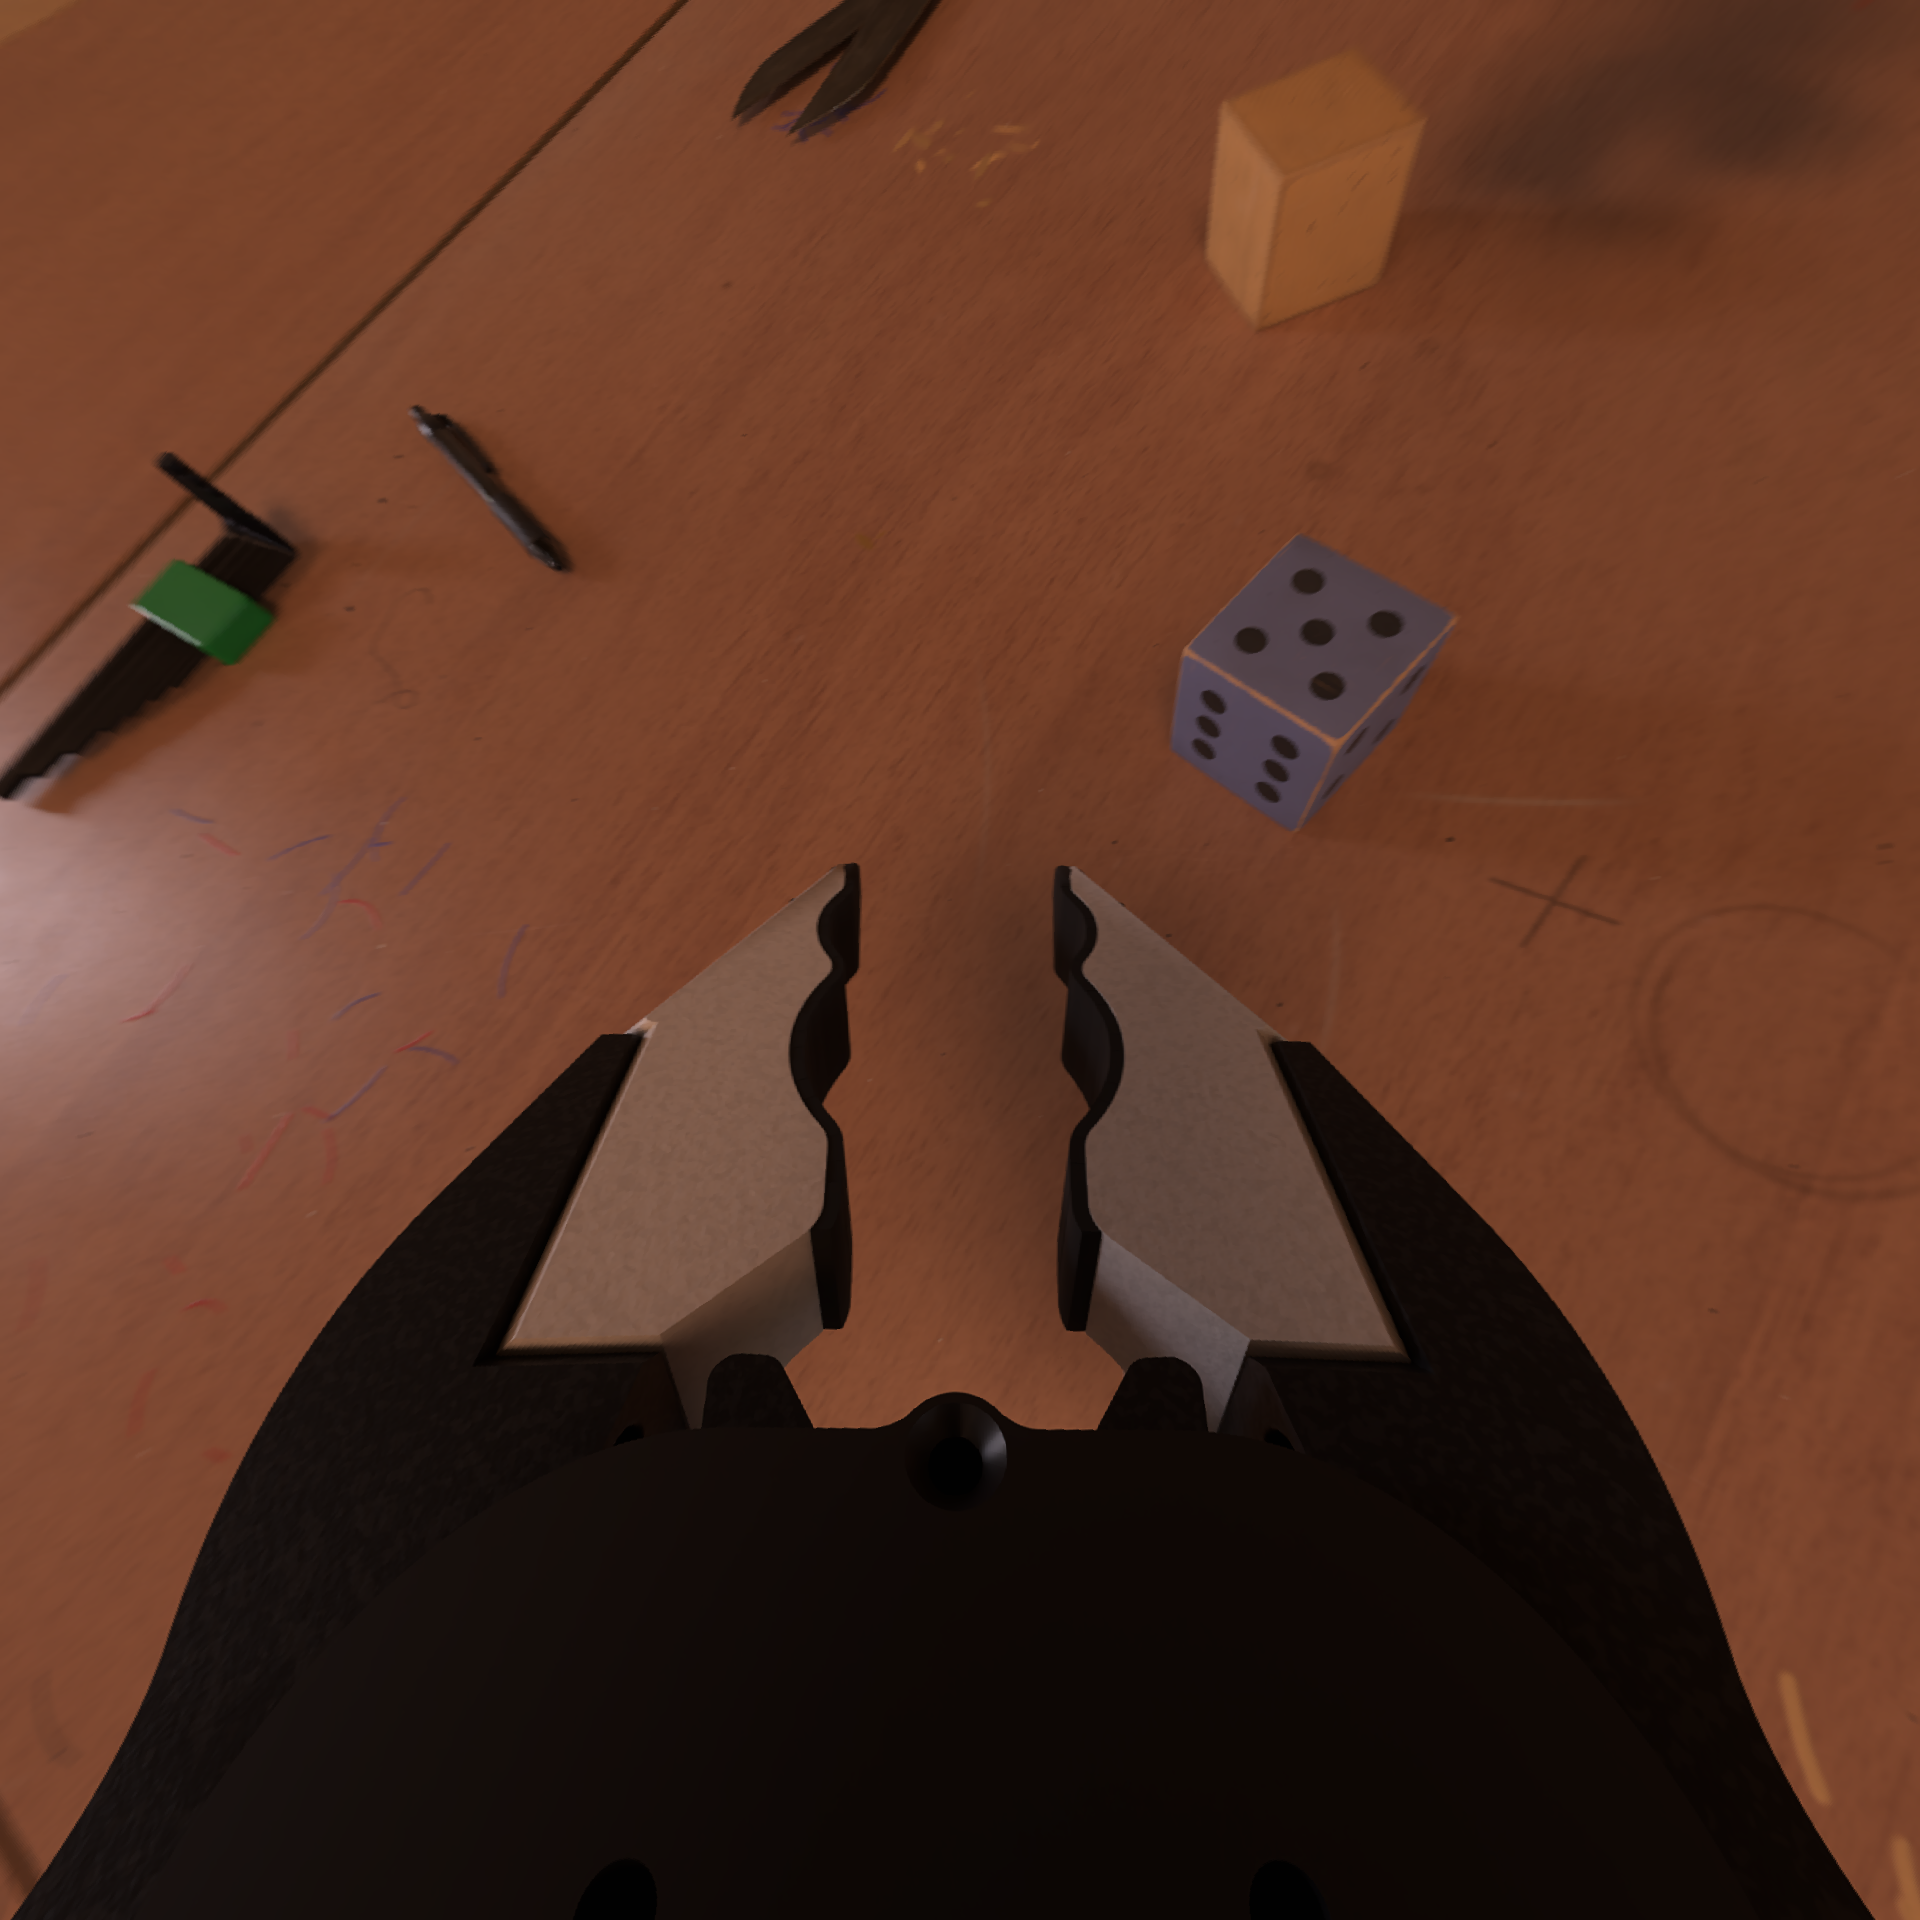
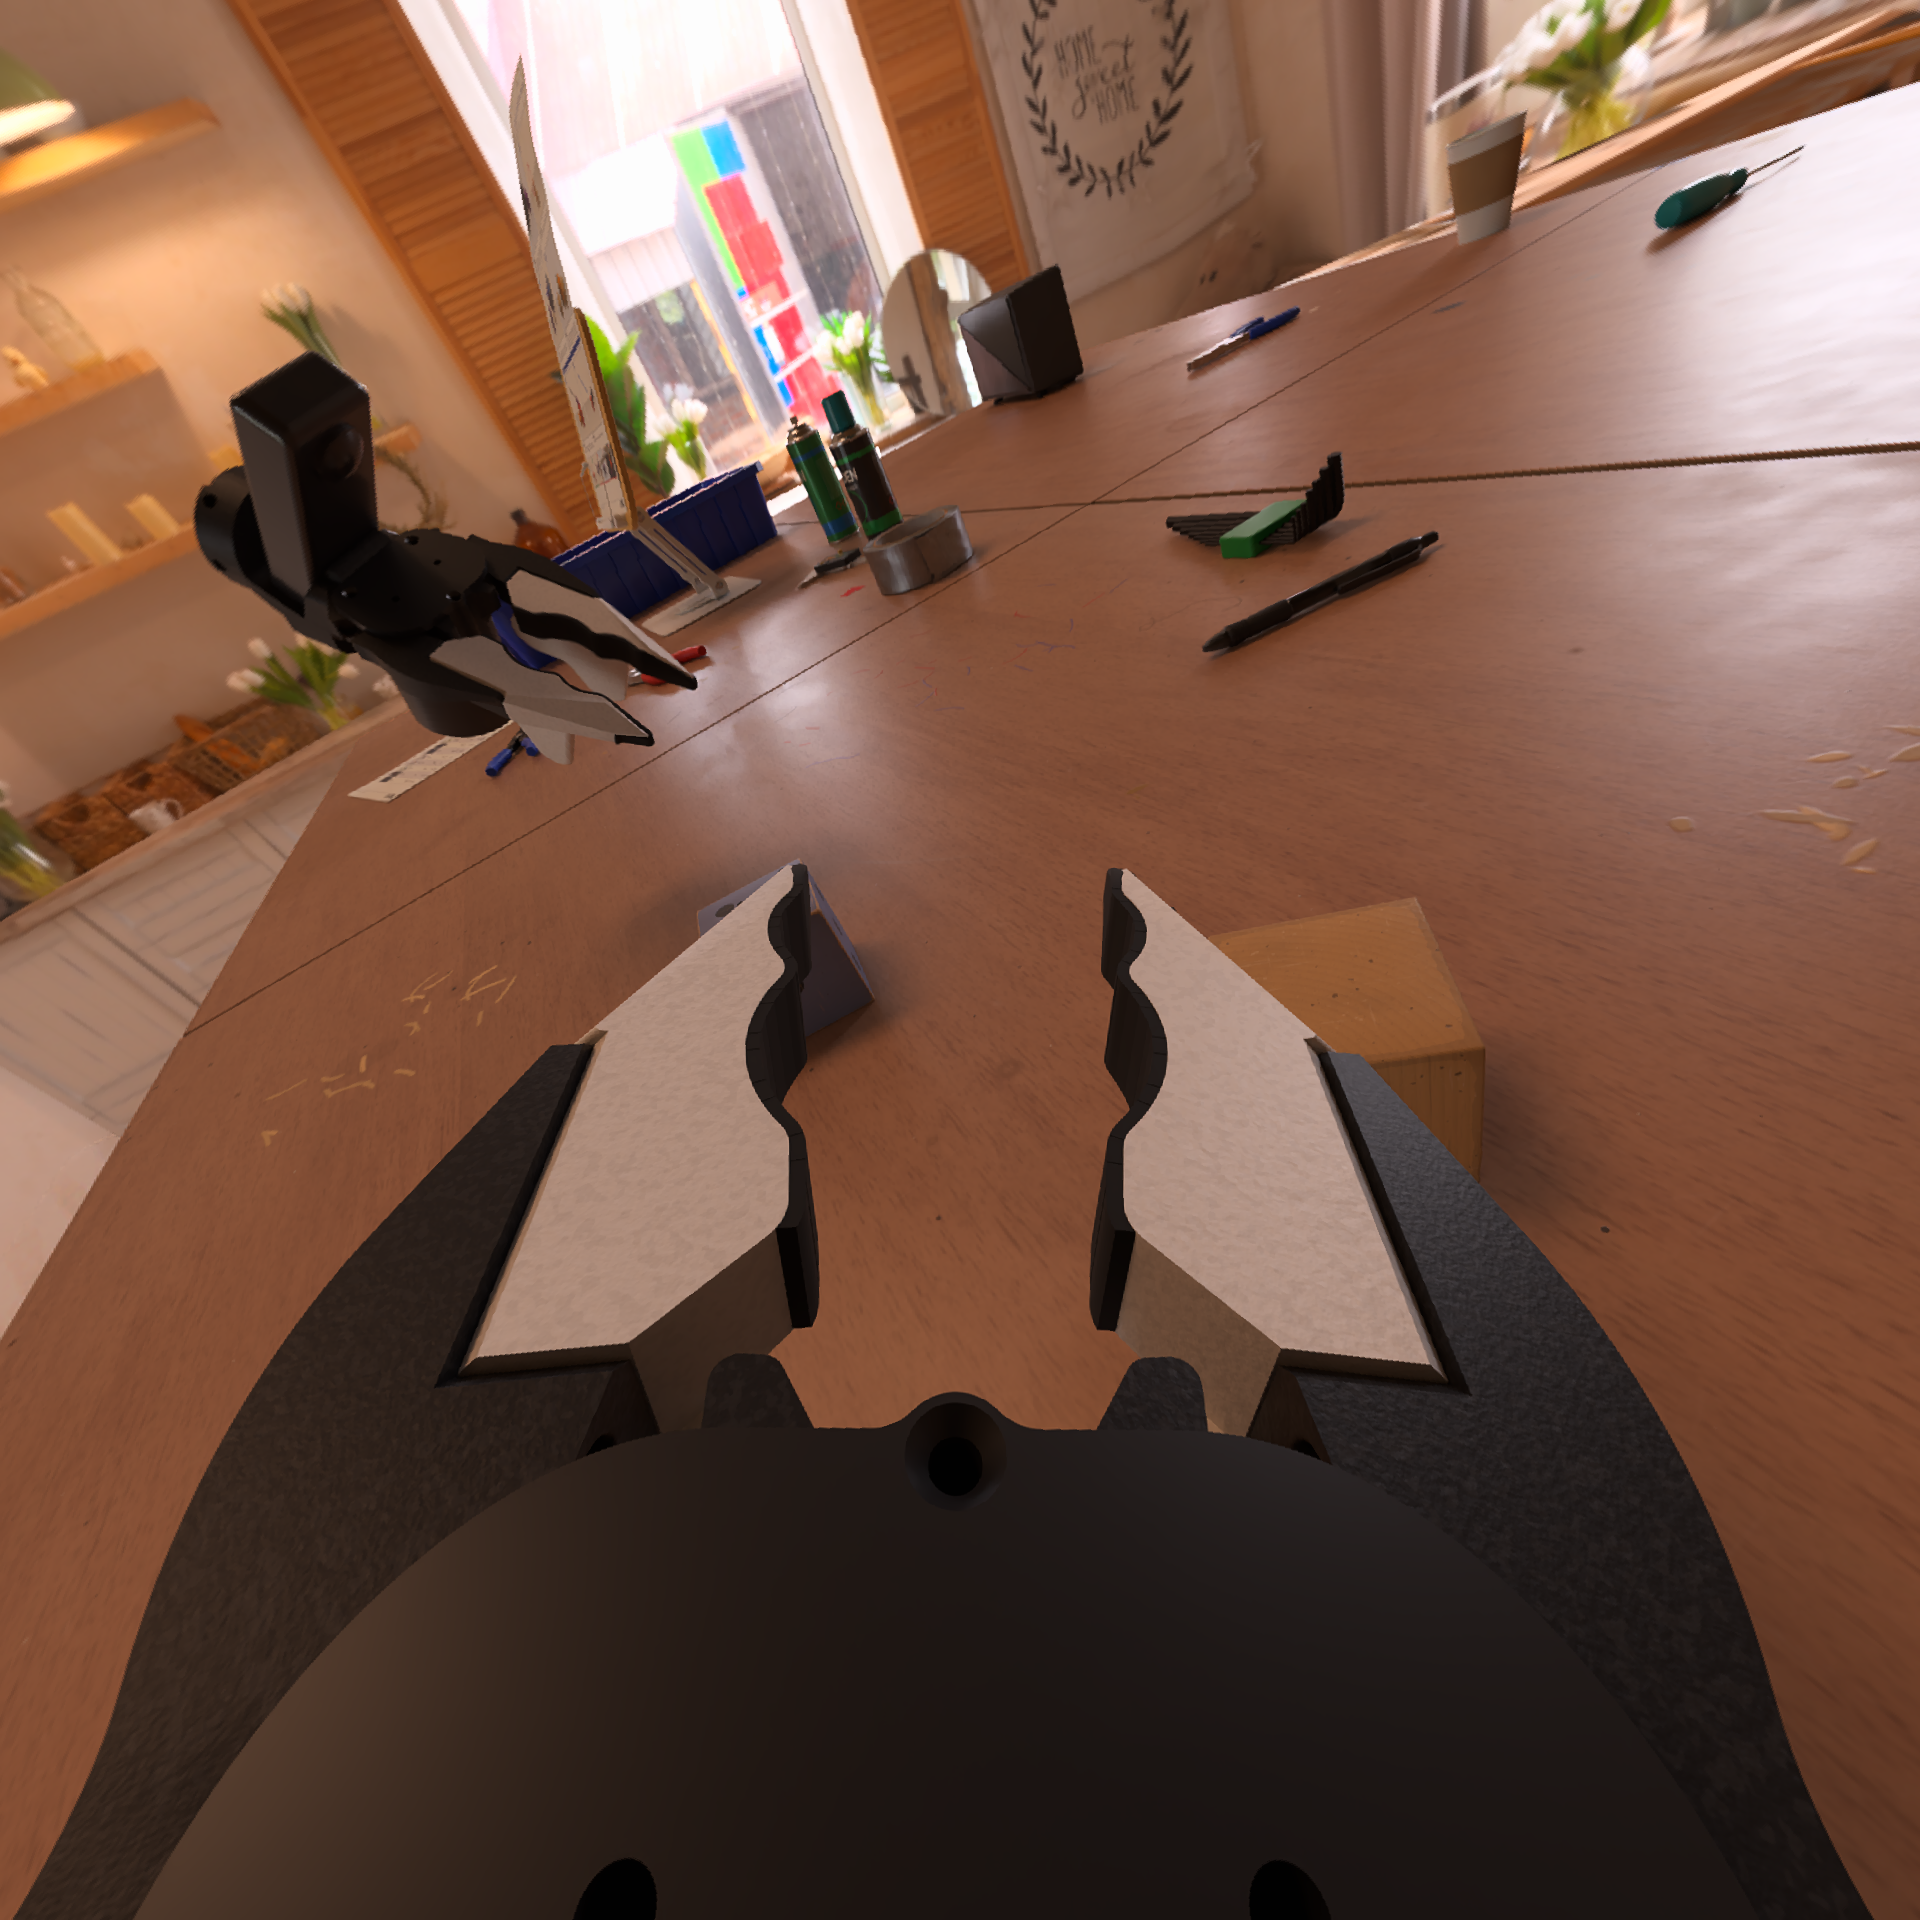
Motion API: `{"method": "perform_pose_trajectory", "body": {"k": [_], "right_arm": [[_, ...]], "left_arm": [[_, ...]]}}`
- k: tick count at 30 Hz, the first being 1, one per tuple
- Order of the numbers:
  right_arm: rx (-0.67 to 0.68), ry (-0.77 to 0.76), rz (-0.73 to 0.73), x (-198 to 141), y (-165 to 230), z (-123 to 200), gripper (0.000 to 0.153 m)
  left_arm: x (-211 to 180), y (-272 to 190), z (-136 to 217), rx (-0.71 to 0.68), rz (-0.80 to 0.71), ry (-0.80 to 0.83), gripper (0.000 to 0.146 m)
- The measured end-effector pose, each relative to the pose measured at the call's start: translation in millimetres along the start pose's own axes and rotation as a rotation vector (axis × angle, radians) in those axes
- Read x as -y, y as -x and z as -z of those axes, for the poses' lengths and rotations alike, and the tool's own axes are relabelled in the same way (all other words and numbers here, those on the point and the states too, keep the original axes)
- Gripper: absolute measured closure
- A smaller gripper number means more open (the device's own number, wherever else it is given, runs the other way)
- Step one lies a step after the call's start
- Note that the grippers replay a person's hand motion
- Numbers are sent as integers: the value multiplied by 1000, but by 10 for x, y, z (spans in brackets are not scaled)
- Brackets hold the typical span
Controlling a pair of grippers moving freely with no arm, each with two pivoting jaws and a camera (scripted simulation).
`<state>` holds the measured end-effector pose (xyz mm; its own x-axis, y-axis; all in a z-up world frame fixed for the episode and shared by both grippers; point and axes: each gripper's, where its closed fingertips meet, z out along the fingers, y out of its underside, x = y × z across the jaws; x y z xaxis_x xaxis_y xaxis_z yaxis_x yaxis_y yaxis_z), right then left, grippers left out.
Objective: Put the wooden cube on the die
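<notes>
The wooden cube (image 1: 1314, 192) stands on the brown table, beyond the die (image 1: 1314, 681), a pale purple cube with black pips. They stand apart. My left gripper (image 1: 956, 883) is open and empty, hovering left of and short of the die. My right gripper (image 2: 956, 883) is open and empty, low over the table. Its right finger partly hides the wooden cube (image 2: 1371, 997) and its left finger partly hides the die (image 2: 836, 966). The left gripper (image 2: 665, 710) also shows in the air at the left of the right wrist view. The right gripper's tips (image 1: 774, 116) show at the top of the left wrist view.
A black pen (image 2: 1320, 592) and a green block on a black tool set (image 2: 1262, 525) lie beyond the cube. Farther back are a tape roll (image 2: 920, 551), spray cans (image 2: 842, 478), a blue bin (image 2: 675, 540), a paper cup (image 2: 1486, 171) and a screwdriver (image 2: 1704, 197).
</notes>
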<state>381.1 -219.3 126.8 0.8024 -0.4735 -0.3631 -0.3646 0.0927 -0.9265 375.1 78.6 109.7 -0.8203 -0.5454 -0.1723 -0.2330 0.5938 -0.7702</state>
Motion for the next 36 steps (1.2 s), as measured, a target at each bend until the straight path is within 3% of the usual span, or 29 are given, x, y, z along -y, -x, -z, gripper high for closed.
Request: {"method": "perform_pose_trajectory", "body": {"k": [1,5,8,13,19,26,30,36], "right_arm": [[2,9,1,-12,1,5,96],[-103,114,79,-196,-149,77,84],[-224,116,117,-234,-354,94,74],[-418,147,147,-281,-605,57,68],[-511,292,365,-417,-765,-22,61],[-328,359,295,-579,-989,-107,61],[-312,448,331,-682,-1069,-178,62],[-279,480,357,-718,-1000,-238,91]], "left_arm": [[0,-18,2,-37,22,-20,104],[-225,-112,55,-276,145,-51,59],[-361,-97,58,-323,82,-66,47],[-508,-63,56,-366,62,-111,45],[-530,-165,86,-390,43,-154,41],[-603,-282,-28,-321,-35,-130,35],[-657,-236,-124,-270,-55,-95,32],[-738,-285,-244,-273,-102,-47,53]]}}
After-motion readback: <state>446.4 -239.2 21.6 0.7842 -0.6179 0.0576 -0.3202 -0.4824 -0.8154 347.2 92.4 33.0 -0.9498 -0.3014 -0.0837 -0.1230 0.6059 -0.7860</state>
